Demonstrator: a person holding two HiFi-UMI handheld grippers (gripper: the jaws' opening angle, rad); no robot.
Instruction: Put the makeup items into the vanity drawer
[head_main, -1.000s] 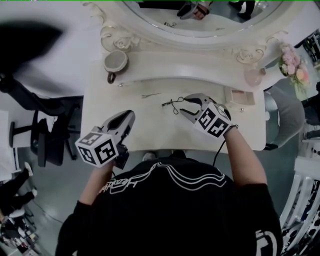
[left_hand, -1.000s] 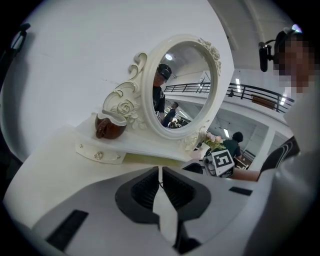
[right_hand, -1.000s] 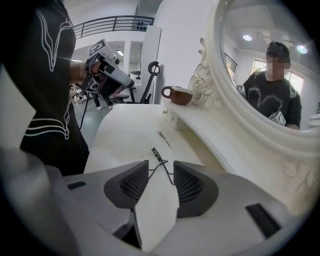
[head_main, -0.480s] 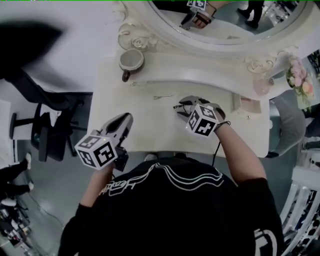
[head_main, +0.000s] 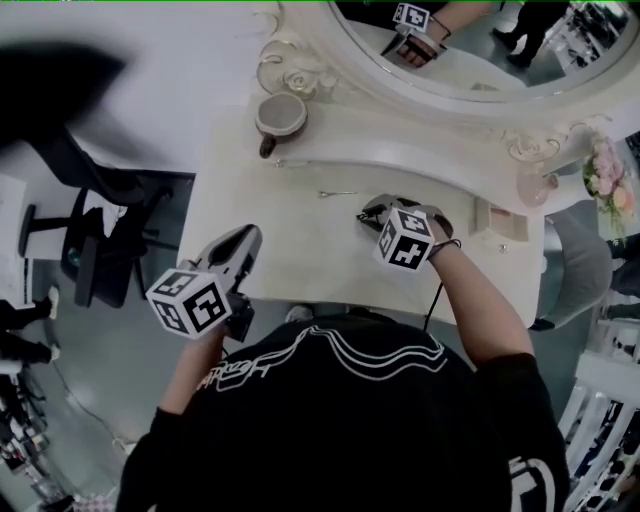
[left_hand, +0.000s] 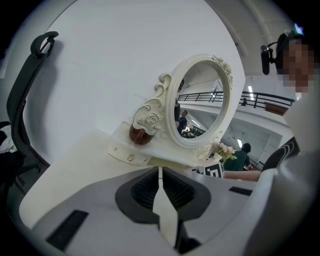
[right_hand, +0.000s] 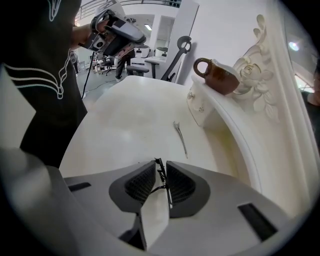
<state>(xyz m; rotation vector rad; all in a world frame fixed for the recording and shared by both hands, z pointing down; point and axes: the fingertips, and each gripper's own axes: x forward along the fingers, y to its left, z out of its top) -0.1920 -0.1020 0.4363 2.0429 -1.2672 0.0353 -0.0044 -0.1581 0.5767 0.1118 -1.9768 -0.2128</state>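
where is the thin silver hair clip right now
Head view: the thin silver hair clip lies on the cream vanity top, just left of the right gripper and in front of the shelf with the brown mug.

Black T-shirt (head_main: 340, 430), two grey hand-held grippers
White wavy lines cross the short-sleeved T-shirt; the left hand-held gripper (head_main: 248, 238) and right hand-held gripper (head_main: 368, 213) each bear a black-and-white marker cube.

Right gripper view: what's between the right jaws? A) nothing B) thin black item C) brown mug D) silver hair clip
B: the right gripper has just been closing its jaws, and the thin black item sits pinched between them. The silver hair clip lies apart, further out on the vanity top.
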